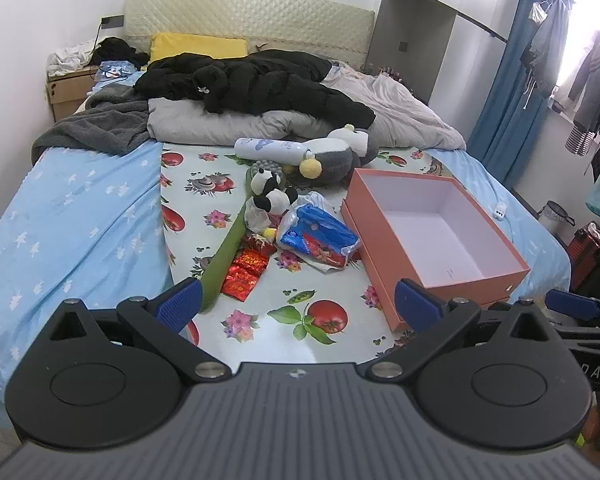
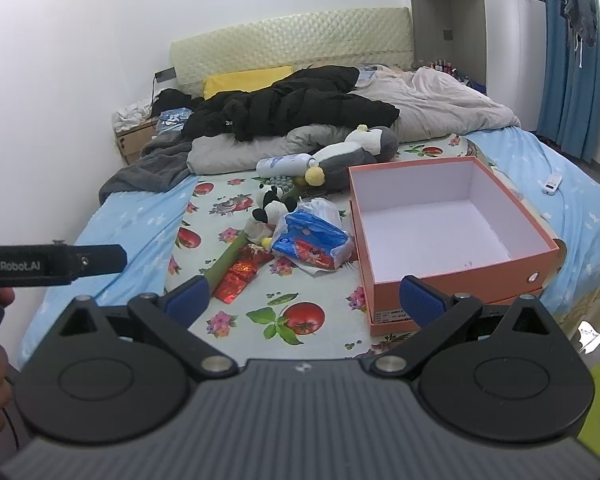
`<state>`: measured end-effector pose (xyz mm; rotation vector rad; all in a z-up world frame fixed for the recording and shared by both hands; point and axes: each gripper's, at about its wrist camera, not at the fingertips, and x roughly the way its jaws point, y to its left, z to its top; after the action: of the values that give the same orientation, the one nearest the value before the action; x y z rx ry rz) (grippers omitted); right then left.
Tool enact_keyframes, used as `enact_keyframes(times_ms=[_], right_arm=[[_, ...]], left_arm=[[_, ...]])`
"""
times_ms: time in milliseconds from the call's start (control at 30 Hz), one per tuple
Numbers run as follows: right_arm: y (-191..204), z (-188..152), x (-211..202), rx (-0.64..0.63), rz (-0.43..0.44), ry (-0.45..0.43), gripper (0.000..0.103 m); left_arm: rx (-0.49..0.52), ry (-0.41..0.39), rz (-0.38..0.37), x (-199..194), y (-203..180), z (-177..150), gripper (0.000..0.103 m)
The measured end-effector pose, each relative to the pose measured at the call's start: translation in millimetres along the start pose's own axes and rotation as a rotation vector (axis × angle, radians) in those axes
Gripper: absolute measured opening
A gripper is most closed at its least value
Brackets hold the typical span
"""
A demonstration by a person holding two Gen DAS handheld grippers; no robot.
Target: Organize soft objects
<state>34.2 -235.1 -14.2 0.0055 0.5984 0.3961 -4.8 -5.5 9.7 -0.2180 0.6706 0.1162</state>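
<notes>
Both grippers, left gripper (image 1: 298,302) and right gripper (image 2: 304,300), have jaws wide open, holding nothing. The panda toy (image 2: 274,206) lies mid-frame on the bed (image 2: 120,220), left of the orange box (image 2: 456,280). It looks soft and light; squeeze its round body.

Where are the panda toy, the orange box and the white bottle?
panda toy (image 1: 269,189): left wrist view, on its body.
orange box (image 2: 452,289): right wrist view, on the near outer wall.
white bottle (image 1: 269,148): left wrist view, on its side.

From my feed the open box (image 1: 436,222) sits on the bed (image 1: 80,216), with the tissue pack (image 1: 320,236) just left of it, the panda toy (image 1: 271,192) behind that pack, and the penguin plush (image 1: 340,152) and bottle (image 1: 272,148) behind the box's far-left corner.
</notes>
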Motion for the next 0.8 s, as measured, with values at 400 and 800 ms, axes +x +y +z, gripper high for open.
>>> enact_keyframes(times_ms=[400,800], right_arm=[[1.5,0.4,2.2,-0.010,-0.011,0.005,0.103],[-3.9,-0.2,5.4,0.001,-0.030,0.018,0.103]], left_arm=[[0.004,0.000,-0.004,0.2,2.8,-0.7,0.103],[0.050,0.011,0.008,3.7,-10.0,-9.4,0.103]])
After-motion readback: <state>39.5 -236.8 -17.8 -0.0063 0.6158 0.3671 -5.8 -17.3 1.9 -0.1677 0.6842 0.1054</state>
